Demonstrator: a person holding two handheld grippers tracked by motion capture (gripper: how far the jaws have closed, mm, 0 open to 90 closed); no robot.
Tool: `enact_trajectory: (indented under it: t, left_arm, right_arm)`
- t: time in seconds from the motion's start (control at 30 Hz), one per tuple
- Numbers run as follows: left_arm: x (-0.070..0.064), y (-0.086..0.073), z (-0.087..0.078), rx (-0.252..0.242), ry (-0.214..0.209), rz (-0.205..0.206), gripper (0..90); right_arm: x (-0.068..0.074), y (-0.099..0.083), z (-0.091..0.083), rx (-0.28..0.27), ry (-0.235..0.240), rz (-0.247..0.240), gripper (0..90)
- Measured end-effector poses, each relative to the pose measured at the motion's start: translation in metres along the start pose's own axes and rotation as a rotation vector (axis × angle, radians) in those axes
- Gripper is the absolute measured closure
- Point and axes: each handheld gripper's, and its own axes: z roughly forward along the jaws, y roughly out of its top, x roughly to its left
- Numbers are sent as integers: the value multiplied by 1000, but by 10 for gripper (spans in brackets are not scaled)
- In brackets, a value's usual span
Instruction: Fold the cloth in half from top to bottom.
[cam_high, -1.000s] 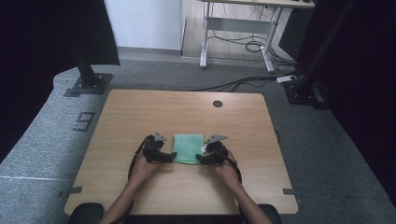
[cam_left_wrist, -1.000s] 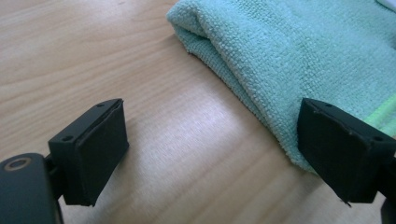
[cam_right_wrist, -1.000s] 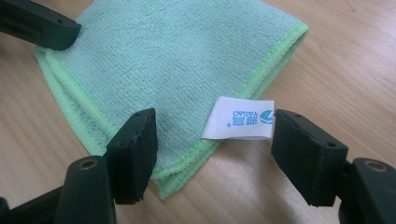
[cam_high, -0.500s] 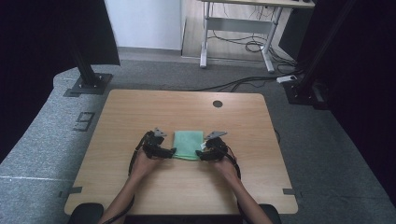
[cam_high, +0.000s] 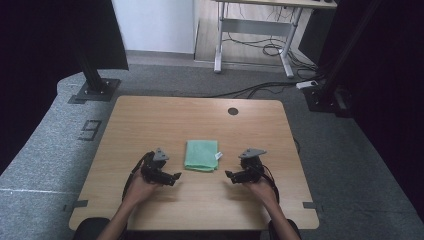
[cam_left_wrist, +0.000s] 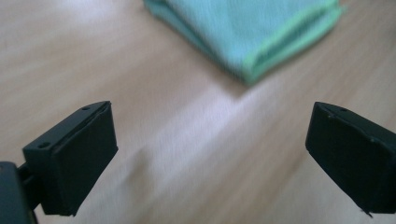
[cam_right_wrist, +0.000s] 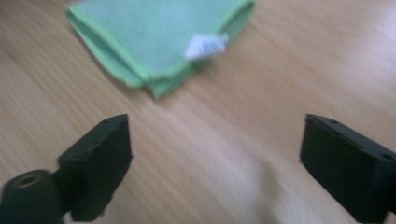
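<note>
A folded green cloth (cam_high: 202, 155) lies flat on the wooden table (cam_high: 150, 120), a small white tag (cam_high: 218, 155) at its right edge. My left gripper (cam_high: 175, 177) rests on the table just left of and nearer than the cloth, open, nothing between its jaws. My right gripper (cam_high: 229, 175) sits to the cloth's right, also open and empty. In the left gripper view the cloth (cam_left_wrist: 247, 28) lies ahead of the wide-apart jaws. The right gripper view has the cloth (cam_right_wrist: 159, 35) and its tag (cam_right_wrist: 205, 45) ahead and to the left.
A round cable hole (cam_high: 233, 111) sits near the table's far edge. Grey carpet surrounds the table, with black stand bases (cam_high: 92, 90) at the far left and far right, and cables (cam_high: 260, 90) on the floor behind.
Both grippers have drawn back from the cloth's sides toward the person and apart from each other. The cloth stays folded in place.
</note>
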Motion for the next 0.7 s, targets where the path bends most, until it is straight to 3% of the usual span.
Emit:
enact_trajectory:
  t: [0.17, 0.37, 0.5, 0.7]
  left_arm:
    - [0, -16, -6, 8, 7, -7, 0]
    - [4, -29, 1, 38, 31, -10, 0]
    - [5, -30, 1, 36, 32, -11, 0]
    - [5, -30, 1, 36, 31, -12, 0]
  right_arm:
    - [-5, -21, -8, 28, -34, 5, 32]
    - [-11, -39, -6, 61, -67, 20, 16]
    - [-11, -44, -4, 27, -69, 32, 0]
    - [-10, -44, -4, 27, -71, 34, 0]
